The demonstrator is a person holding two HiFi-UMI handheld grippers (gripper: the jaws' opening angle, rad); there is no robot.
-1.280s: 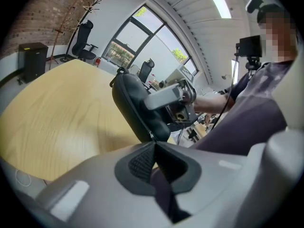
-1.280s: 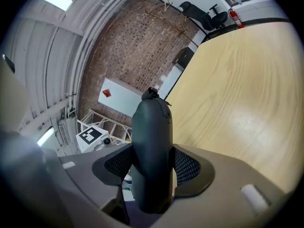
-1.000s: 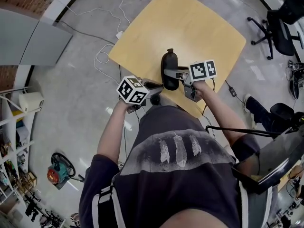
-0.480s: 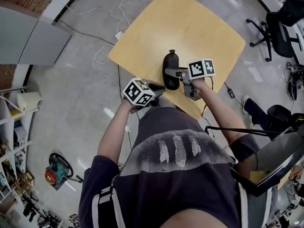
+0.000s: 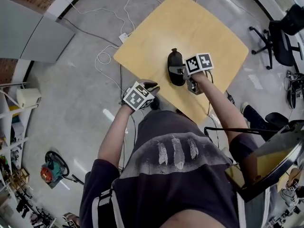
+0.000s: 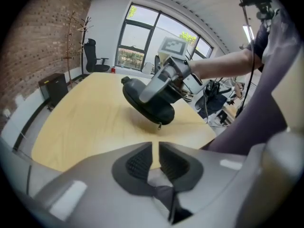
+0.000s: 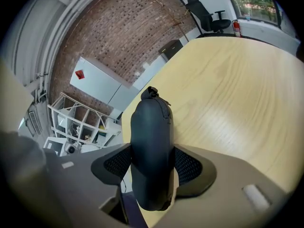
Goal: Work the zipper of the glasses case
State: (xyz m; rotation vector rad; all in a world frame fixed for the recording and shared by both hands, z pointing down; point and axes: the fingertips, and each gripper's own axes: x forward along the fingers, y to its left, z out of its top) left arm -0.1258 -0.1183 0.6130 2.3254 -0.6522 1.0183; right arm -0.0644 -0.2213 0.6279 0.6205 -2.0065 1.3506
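Black oval glasses case [image 7: 151, 127] is clamped by the right gripper [image 7: 152, 167]; the left gripper [image 6: 155, 158], jaws just opened narrowly, is empty

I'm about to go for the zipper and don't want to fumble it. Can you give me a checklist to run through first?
1. Grip on case: ok; right hand-held gripper is shut on it.
2. Free left hand-held gripper: ok; its jaws have just been opening, narrow gap, nothing between.
3. Sight of zipper pull: ok; it hangs at the case's lower end.
4. Left hand-held gripper at the pull: not ok; clearly apart from it.
5. Zip fully closed: cannot tell.
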